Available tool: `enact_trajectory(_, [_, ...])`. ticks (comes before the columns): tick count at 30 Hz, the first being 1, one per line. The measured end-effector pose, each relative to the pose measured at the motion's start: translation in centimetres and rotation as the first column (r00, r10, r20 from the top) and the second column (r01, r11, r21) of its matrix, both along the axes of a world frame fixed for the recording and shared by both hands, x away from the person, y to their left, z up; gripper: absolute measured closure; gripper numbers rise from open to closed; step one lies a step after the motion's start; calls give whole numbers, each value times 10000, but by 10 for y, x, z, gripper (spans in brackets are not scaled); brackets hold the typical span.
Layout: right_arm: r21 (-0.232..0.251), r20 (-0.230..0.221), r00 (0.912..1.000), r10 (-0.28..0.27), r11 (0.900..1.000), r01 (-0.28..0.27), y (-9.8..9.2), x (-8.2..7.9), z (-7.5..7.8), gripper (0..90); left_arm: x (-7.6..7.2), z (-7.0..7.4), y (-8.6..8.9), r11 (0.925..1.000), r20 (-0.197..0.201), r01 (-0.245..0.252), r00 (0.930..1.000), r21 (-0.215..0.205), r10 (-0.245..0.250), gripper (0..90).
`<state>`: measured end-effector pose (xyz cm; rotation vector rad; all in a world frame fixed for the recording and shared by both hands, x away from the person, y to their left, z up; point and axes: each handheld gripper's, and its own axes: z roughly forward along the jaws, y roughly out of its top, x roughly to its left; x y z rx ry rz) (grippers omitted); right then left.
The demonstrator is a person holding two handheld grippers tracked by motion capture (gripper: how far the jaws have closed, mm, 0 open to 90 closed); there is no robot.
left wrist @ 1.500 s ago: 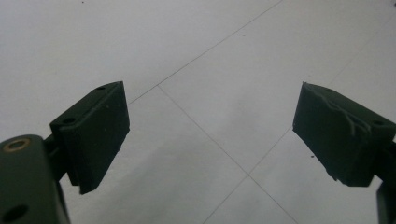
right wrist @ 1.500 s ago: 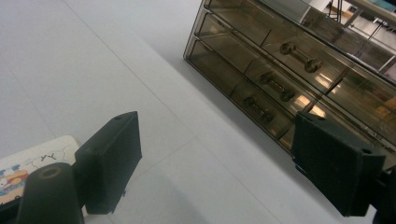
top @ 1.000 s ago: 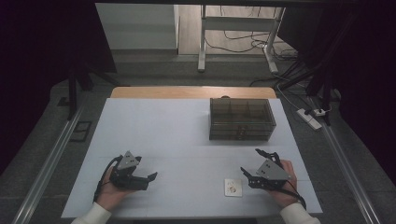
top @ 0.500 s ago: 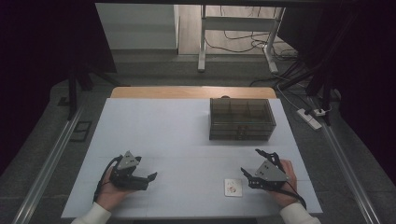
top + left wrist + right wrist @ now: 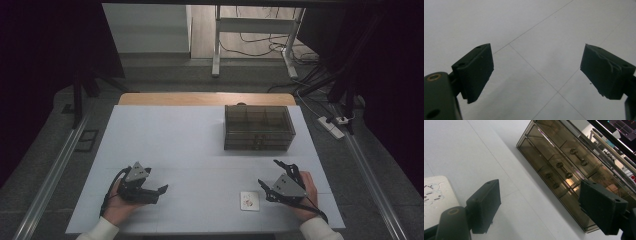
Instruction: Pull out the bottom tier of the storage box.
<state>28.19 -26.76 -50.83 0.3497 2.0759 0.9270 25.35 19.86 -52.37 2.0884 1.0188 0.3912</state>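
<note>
White counter [image 5: 200,145] under a dim room, wood strip along its far edge, grey floor and cables beyond.

Right claw [image 5: 272,175]: jaws spread wide, nothing between them, held low over the near right part of the counter in the person's right hand [image 5: 306,192]. In the right gripper view its two black pads [image 5: 485,205] stand well apart with bare counter between.

Just beside the right claw, on its left in the high view: small white card [image 5: 250,200] lying flat, small marks on it, too fine to read. Not touched by either jaw. In the right gripper view the card [image 5: 435,195] sits at the left edge, next to the left-hand jaw.

Further out, ahead of the right claw: smoked see-through drawer box [image 5: 258,127], upright on the far right part of the counter, well apart from the claw. Right gripper view shows its drawer fronts with small metal knobs [image 5: 560,165], all drawers look shut.

Left claw [image 5: 161,189]: jaws also spread, empty, held in the left hand [image 5: 120,202] at the near left of the counter, pointing toward the middle. Left gripper view: both pads [image 5: 477,67] apart over plain counter with thin seam lines [image 5: 534,68] crossing. Right-hand pad surface looks scuffed.

Both claws well apart from each other.
</note>
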Motion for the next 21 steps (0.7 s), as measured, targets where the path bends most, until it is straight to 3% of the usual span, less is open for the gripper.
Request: enact_trajectory(21, [-409, 518, 9987, -1, 9992, 23, 4, 1, -5, 181, 0, 0, 0, 10000, 19, -20, 10000, 25, 20, 117])
